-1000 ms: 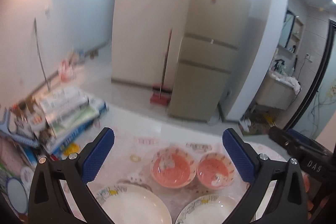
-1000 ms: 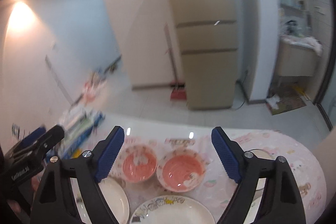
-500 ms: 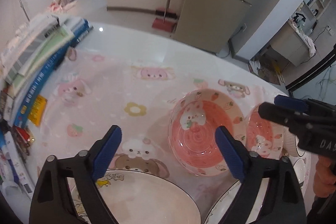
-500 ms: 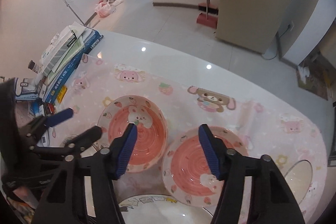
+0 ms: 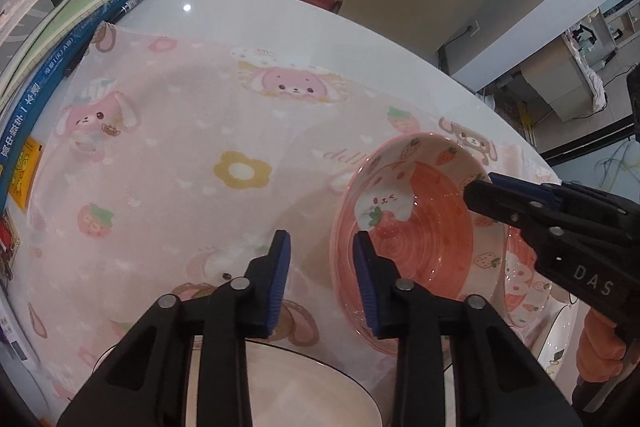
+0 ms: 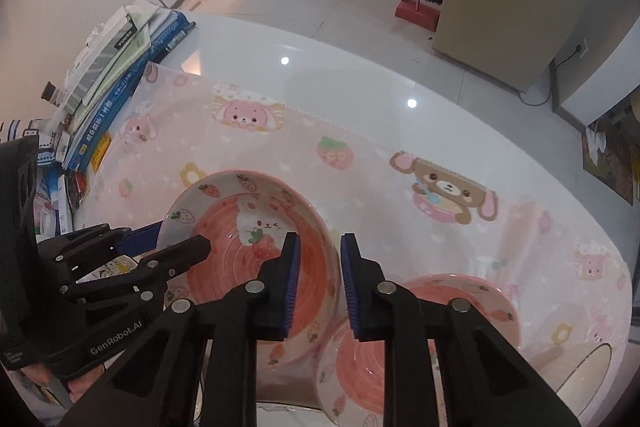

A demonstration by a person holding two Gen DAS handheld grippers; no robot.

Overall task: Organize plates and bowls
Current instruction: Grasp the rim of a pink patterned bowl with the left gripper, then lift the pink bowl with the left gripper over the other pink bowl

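Both tongs straddle opposite rims of the near pink bowl (image 6: pixel 248 251), which sits on the pink cloth (image 5: pixel 168 155) touching the second bowl (image 6: pixel 420 339). Your left gripper (image 5: pixel 320 251) and right gripper (image 6: pixel 318 251) are closing on those rims; whether the pads bite yet, I cannot tell. Squeeze evenly before lifting it level.

Both wrist views steeply downward, close
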